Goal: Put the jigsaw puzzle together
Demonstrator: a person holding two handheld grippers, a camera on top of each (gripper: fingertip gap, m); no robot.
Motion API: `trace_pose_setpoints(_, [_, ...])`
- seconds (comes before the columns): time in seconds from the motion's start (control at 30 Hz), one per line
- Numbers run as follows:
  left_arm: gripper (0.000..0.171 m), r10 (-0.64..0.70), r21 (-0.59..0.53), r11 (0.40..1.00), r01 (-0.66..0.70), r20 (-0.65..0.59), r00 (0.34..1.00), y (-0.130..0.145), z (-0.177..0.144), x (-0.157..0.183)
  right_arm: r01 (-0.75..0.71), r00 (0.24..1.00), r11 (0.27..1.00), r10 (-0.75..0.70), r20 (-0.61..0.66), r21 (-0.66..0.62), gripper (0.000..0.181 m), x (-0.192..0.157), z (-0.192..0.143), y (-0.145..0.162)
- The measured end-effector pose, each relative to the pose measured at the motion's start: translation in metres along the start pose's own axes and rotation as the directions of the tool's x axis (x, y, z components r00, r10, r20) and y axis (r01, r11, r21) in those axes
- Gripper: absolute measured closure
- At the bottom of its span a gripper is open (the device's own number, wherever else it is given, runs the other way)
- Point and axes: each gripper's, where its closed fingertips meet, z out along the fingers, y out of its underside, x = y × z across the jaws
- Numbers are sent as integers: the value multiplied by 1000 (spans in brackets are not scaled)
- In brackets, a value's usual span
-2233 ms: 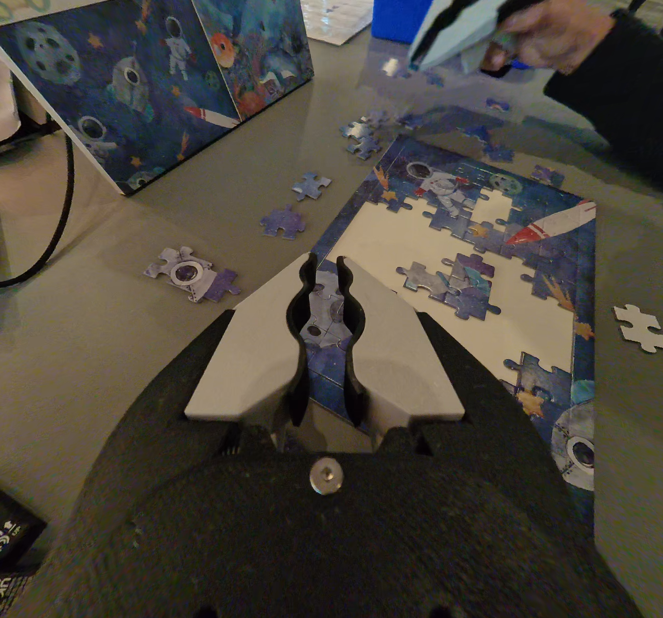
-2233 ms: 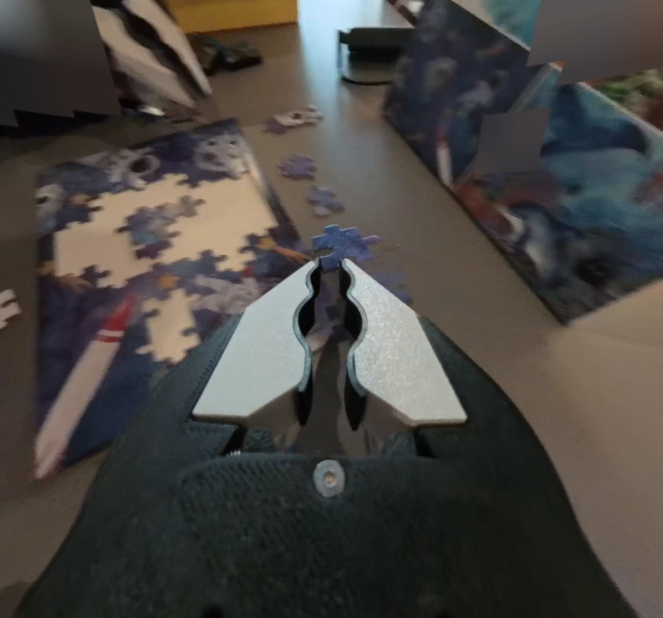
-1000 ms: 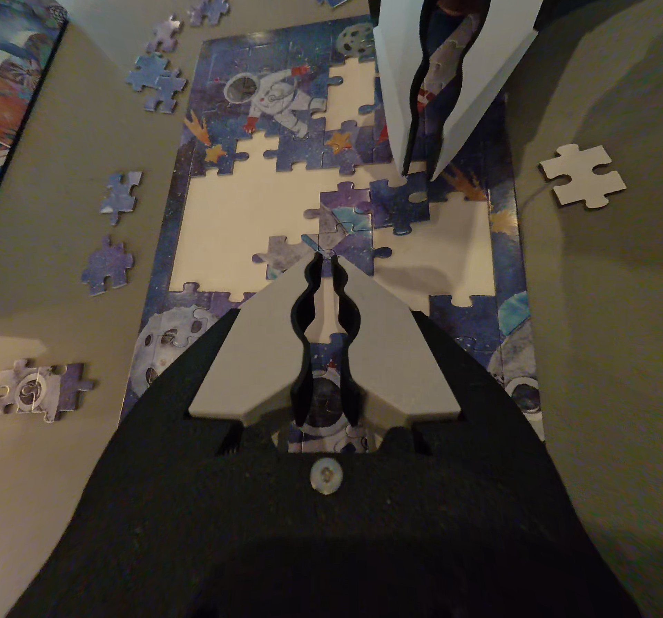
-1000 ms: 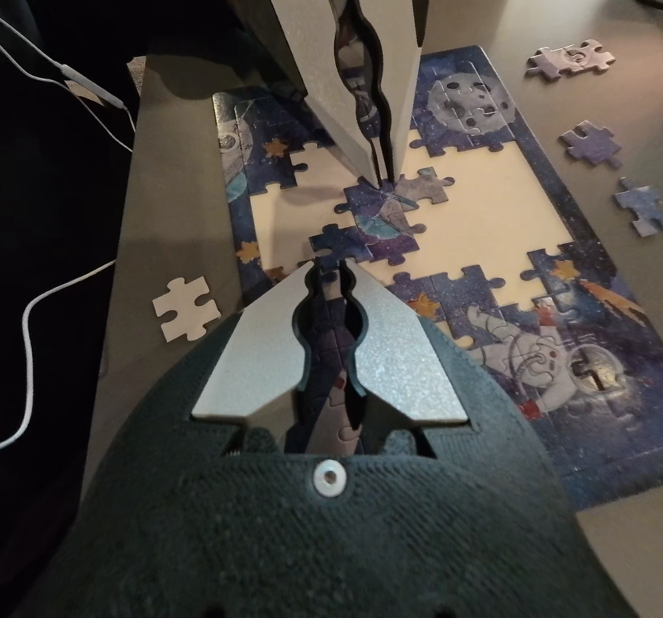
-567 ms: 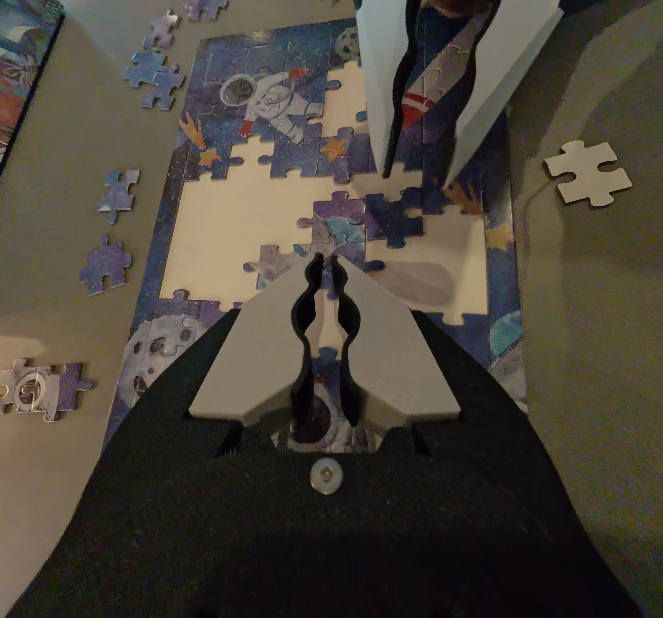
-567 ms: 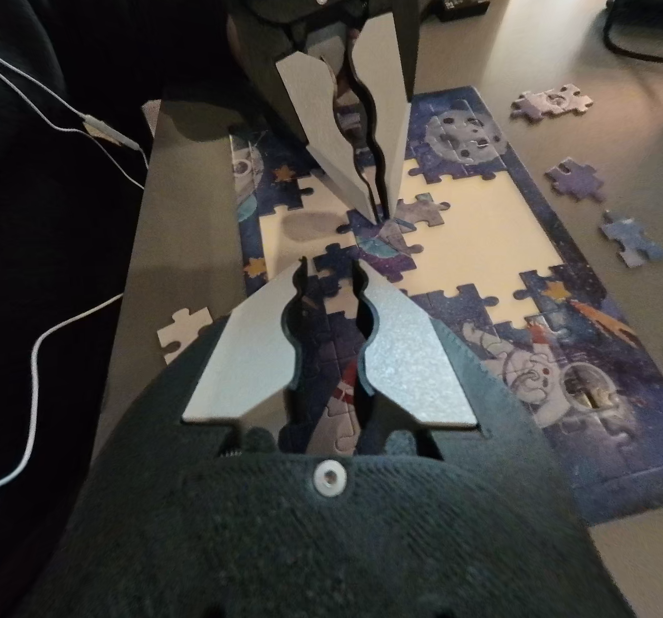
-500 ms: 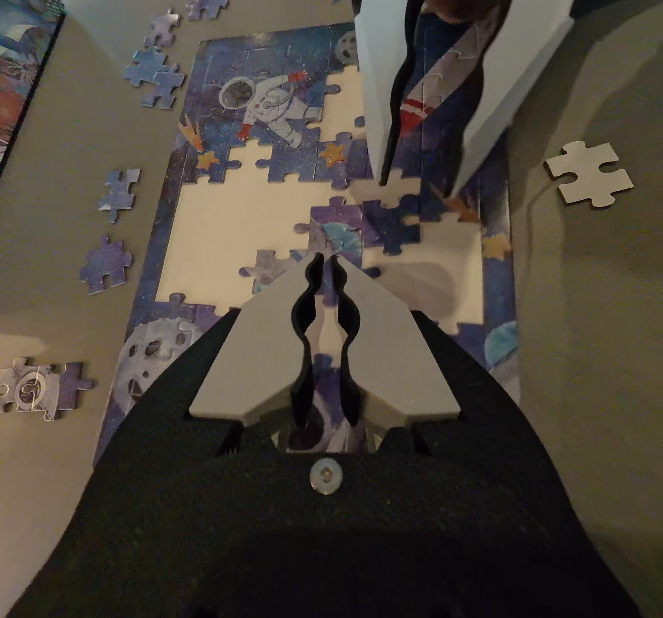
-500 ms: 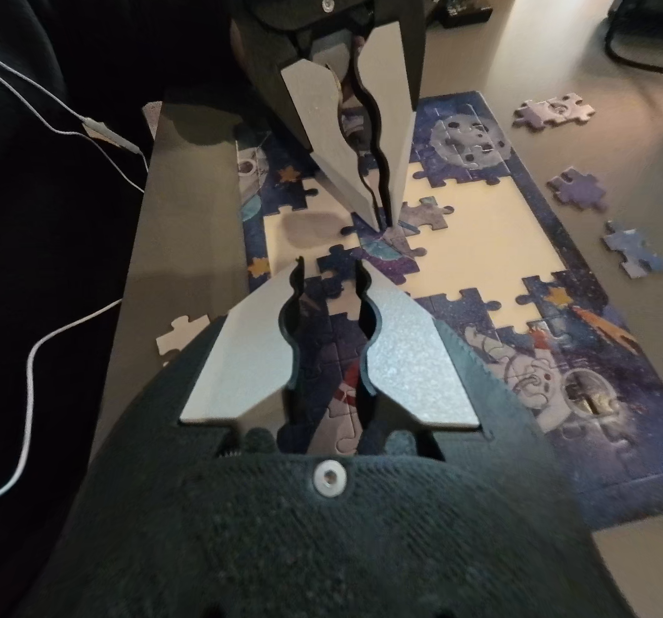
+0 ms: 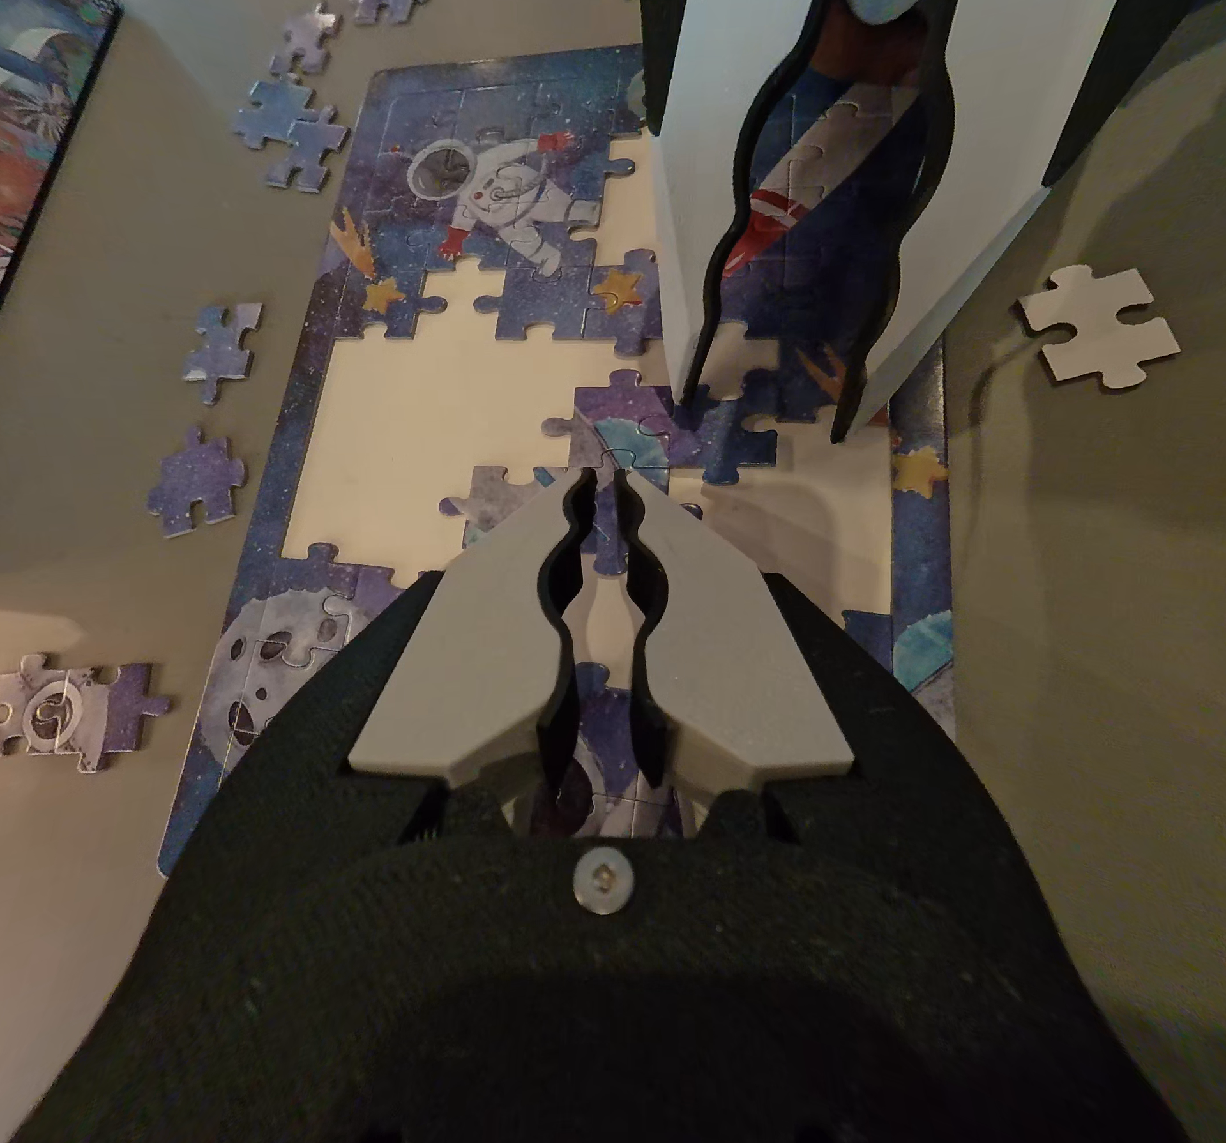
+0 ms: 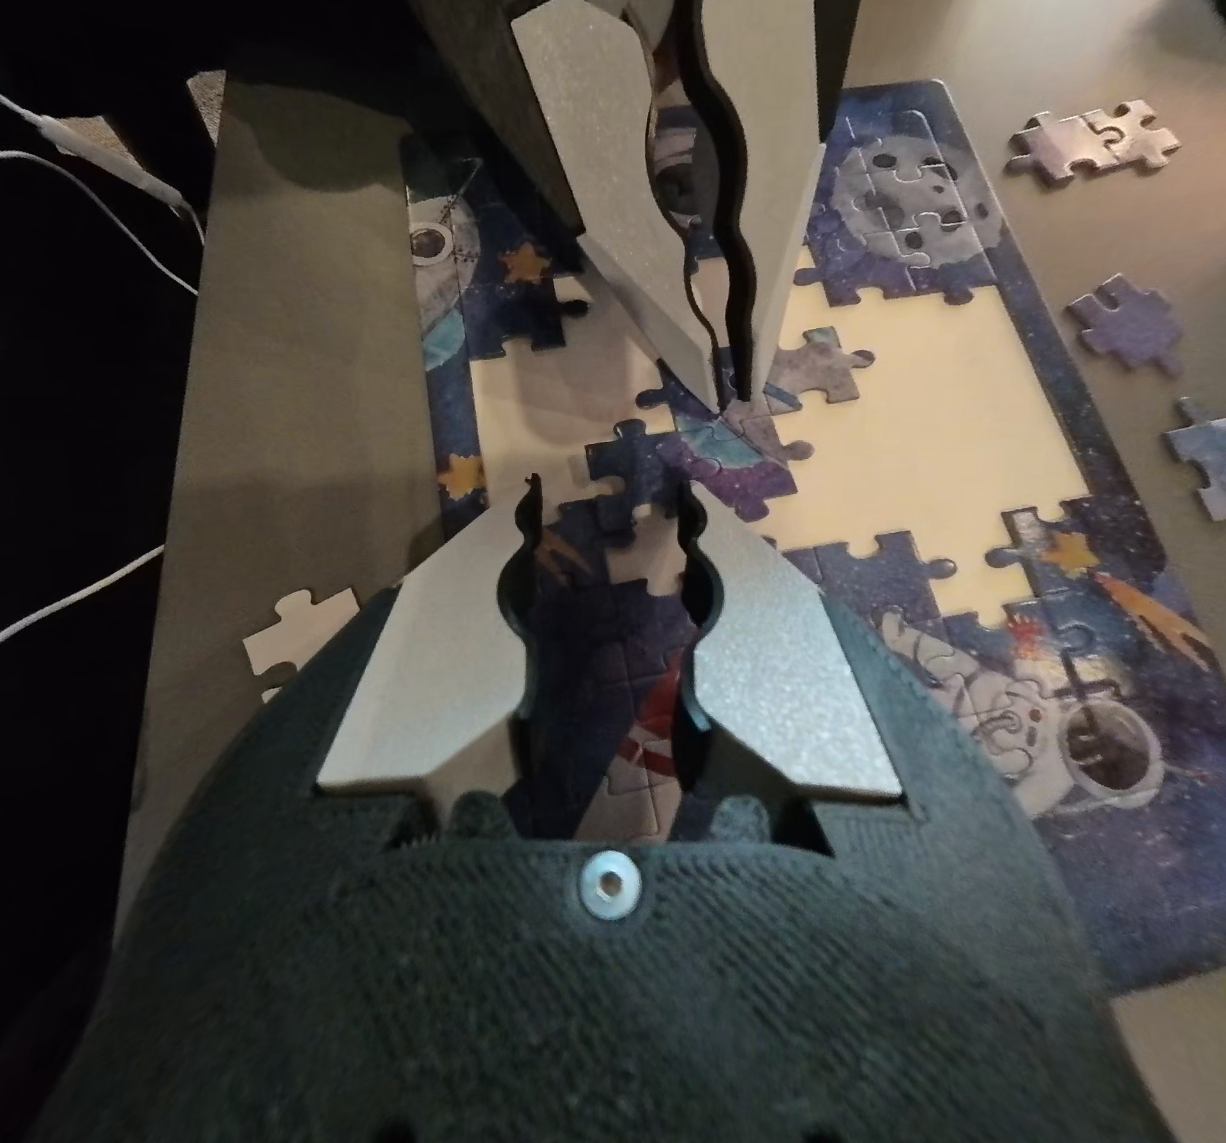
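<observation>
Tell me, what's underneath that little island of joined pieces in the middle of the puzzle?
The joined cluster lies on the puzzle tray, whose bare cream base shows around it. What is directly beneath the pieces is covered.

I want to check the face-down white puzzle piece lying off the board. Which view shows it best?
The left wrist view: the white piece lies whole and unobstructed on the table, right of the puzzle board. The right wrist view shows only part of it, cut off behind the right hand-held gripper.

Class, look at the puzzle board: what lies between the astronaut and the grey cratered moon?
In the left wrist view, between the astronaut and the cratered moon lies bare cream backing, pieces not yet placed.
</observation>
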Motion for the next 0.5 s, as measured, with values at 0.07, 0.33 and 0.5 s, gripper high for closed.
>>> trace_pose_setpoints(0.07, [168, 0, 0, 1000, 0, 0, 1000, 0, 0, 0, 3, 1000, 1000, -3, 1, 5, 143, 0, -1, -1])
trace_pose_setpoints(0.33, [168, -2, 0, 1000, 2, -1, 1000, 0, 0, 0, 65, 997, 997, -66, 32, 51, 145, -13, -1, -10])
trace_pose_setpoints(0.5, [168, -3, 0, 1000, 3, 1, 1000, 0, 0, -1, 56, 998, 998, -56, 19, 1, 144, -10, 5, -4])
